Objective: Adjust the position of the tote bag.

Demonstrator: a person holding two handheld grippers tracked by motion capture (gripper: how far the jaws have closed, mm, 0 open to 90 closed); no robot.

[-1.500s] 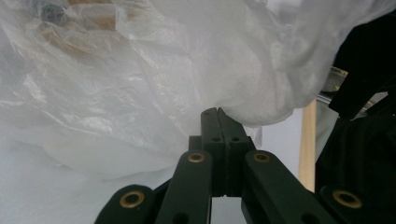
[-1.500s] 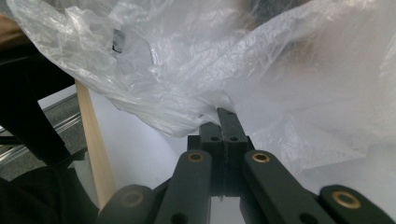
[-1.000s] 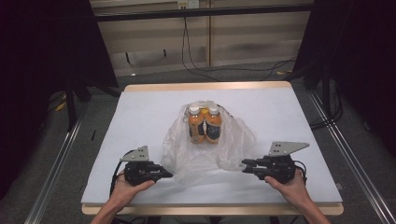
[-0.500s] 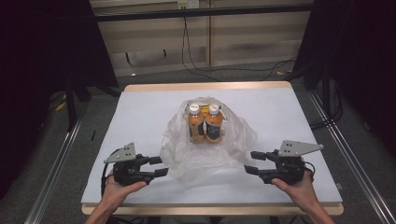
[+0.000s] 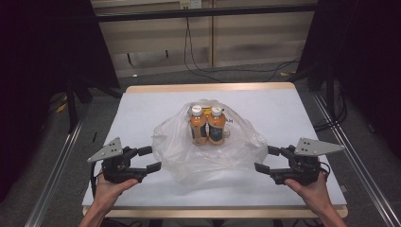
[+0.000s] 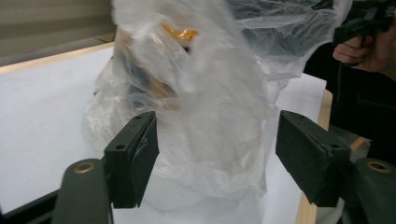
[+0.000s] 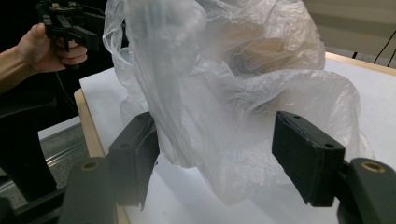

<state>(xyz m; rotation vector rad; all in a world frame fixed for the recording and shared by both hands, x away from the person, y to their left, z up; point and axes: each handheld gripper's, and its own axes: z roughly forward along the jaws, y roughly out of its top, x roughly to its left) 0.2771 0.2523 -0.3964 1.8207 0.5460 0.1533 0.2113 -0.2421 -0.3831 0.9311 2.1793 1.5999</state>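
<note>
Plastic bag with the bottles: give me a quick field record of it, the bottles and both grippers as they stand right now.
bag: clear plastic bag, crumpled, lying on the white table around the bottles
bottles: two orange bottles, white caps, upright, side by side, inside the bag
left gripper: left gripper at the bag's left edge, jaws just been opening, fingers apart, not pressing the film
right gripper: right gripper at the bag's right edge, jaws just been opening, fingers apart, nothing clamped
bag mouth: cannot tell

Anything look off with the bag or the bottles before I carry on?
Nothing stands out. Both orange bottles stand upright, side by side, caps on, inside the crumpled clear plastic bag. No spill shows on the white table.
</note>
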